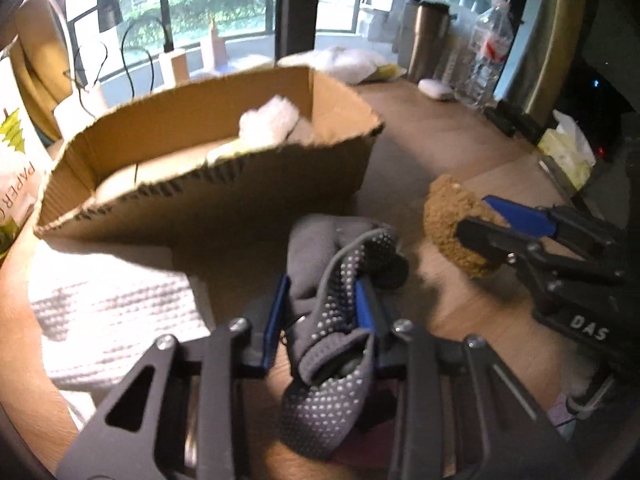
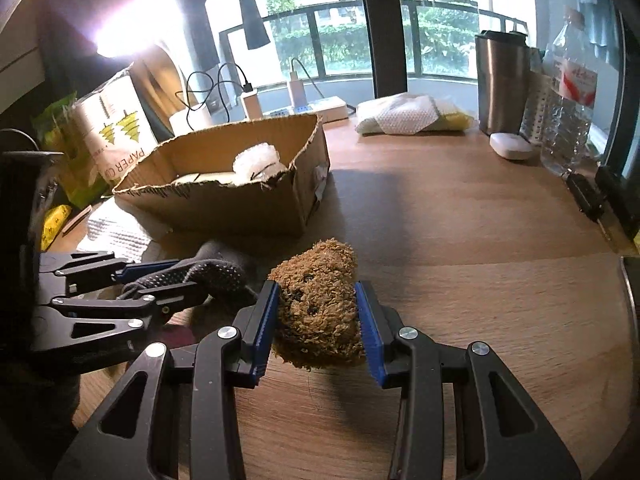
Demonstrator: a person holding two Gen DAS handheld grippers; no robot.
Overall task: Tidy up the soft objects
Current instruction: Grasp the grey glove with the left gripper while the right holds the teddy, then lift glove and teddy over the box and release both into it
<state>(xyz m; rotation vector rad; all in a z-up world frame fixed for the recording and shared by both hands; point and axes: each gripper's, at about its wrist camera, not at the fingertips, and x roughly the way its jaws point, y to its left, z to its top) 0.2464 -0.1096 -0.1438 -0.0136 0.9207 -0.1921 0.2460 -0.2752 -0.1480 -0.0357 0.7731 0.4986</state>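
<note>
A grey sock with white grip dots point(image 1: 320, 400) lies bunched between the blue pads of my left gripper point(image 1: 320, 300), which is shut on it just above the wooden desk point(image 2: 460, 280). From the right wrist view, the left gripper point(image 2: 188, 278) clamps the sock point(image 2: 216, 272) at the left. My right gripper point(image 2: 317, 286) is shut on a small brown teddy bear point(image 2: 316, 320), lifted slightly off the desk. In the left wrist view the bear point(image 1: 444, 216) and right gripper point(image 1: 474, 214) sit to the right. An open cardboard box point(image 1: 224, 204) point(image 2: 224, 208) stands behind, holding a white fluffy item point(image 1: 268, 120) point(image 2: 256, 160).
A white towel point(image 1: 112, 312) lies left of the box. A paper-cup pack point(image 2: 116, 136) and chargers stand behind it. At the back right are a white bag point(image 2: 404, 118), steel tumbler point(image 2: 502, 84), water bottle point(image 2: 572, 96) and white case point(image 2: 512, 146). A tissue pack point(image 1: 568, 148) sits at the right edge.
</note>
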